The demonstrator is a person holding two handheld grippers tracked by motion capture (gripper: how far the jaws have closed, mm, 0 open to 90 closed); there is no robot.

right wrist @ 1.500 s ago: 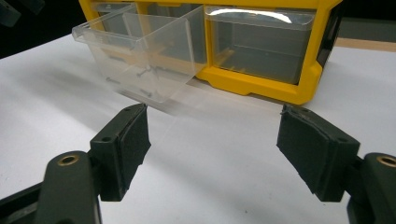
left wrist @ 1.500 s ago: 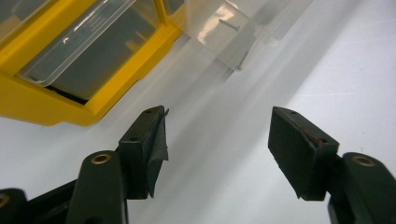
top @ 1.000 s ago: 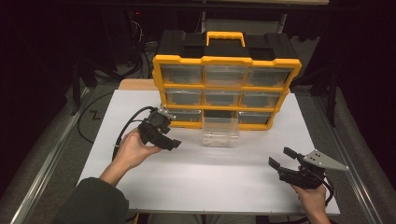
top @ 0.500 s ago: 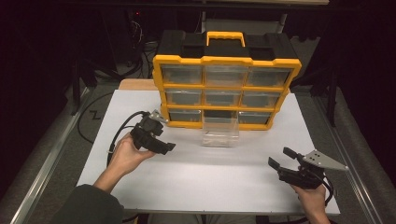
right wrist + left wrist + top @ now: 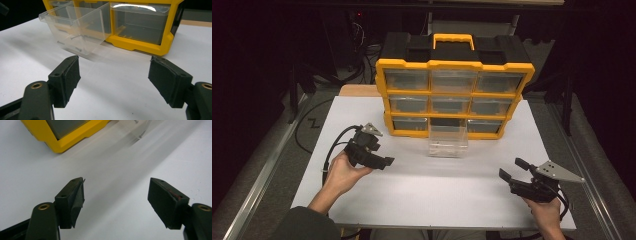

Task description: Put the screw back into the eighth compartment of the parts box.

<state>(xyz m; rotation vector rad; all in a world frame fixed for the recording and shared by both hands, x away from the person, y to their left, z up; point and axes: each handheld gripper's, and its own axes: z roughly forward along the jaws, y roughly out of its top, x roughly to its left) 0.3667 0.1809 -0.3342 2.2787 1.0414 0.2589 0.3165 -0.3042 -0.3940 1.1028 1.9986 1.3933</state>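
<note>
Jaws, left: left gripper point(image 5: 388, 162) spread wide after a spell of opening, nothing between them; it hovers over bare white bench point(image 5: 437, 185), left of the drawer.
Jaws, right: right gripper point(image 5: 511, 170) spread wide, empty, near the bench's front right corner, well apart from the drawer.
Clear drawer point(image 5: 448, 141): pulled out of the bottom middle slot of the yellow organiser point(image 5: 454, 67), its front end resting on the bench.
Right gripper view: a few small screws point(image 5: 76, 37) lie inside the drawer; the high view is too coarse to show them.
Left gripper view: organiser's bottom corner point(image 5: 62, 143) and one edge of the drawer point(image 5: 140, 130), both ahead of the jaws.
</note>
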